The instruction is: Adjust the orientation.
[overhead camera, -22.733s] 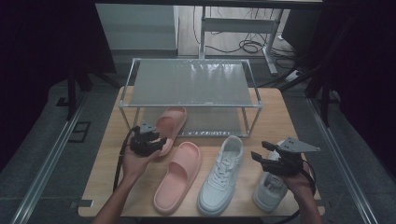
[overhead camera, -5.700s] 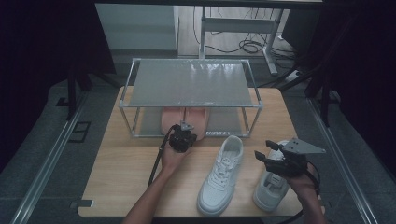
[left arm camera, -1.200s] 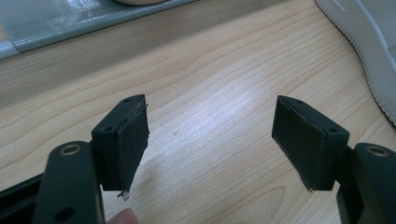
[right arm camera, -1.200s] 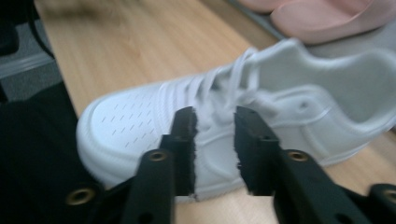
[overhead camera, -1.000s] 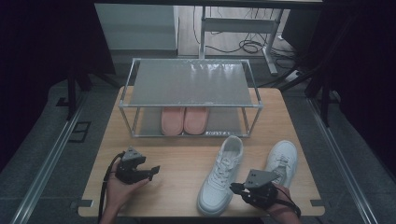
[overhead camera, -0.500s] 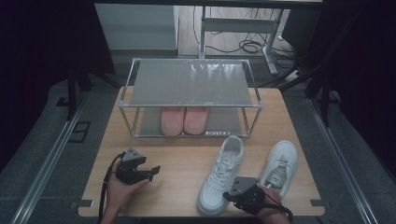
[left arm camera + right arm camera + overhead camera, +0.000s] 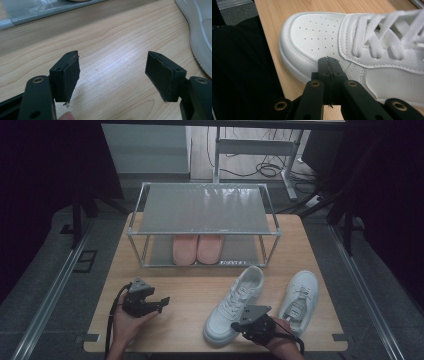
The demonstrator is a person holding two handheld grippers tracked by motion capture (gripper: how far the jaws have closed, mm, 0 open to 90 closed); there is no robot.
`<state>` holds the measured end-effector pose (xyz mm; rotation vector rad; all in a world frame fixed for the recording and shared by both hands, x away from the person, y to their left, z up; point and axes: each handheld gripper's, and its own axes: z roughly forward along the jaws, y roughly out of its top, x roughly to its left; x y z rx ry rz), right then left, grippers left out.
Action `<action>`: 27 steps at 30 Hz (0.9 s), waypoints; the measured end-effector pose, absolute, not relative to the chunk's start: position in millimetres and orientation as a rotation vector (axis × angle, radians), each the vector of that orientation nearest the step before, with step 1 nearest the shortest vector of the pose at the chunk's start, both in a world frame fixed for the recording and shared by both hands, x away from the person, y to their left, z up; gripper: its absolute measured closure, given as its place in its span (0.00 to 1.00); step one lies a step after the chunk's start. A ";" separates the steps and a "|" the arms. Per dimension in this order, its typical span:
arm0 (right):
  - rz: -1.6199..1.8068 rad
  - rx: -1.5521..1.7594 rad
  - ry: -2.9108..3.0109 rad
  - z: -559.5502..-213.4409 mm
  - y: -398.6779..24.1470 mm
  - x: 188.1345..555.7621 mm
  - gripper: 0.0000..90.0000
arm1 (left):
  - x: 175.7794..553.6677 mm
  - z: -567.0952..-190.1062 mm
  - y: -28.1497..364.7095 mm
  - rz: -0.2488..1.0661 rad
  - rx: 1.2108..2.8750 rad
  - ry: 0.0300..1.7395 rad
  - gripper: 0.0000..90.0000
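Right gripper (image 7: pixel 328 62) at the left sneaker's (image 7: pixel 362 50) toe side
Its jaws are pressed together, empty, tips against the white upper; left gripper (image 7: pixel 112 72), at nine o'clock, gapes wide over bare table (image 7: pixel 112 37).

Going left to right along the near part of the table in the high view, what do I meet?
Left gripper → left sneaker → right gripper, at that sneaker's toe → right sneaker.
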<state>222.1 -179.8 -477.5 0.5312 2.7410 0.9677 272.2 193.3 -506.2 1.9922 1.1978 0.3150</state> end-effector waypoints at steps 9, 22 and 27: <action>0.999 0.544 2.731 -479.6 -167.4 228.9 1.00 | 272.4 -506.5 195.5 0.317 1.987 1.209 0.31; 1.064 0.605 2.726 -482.6 -151.5 242.1 0.98 | 273.0 -507.2 197.4 0.314 1.985 1.220 0.31; 1.072 0.624 2.735 -483.2 -152.4 243.8 1.00 | 272.4 -506.0 198.7 0.313 1.975 1.220 0.32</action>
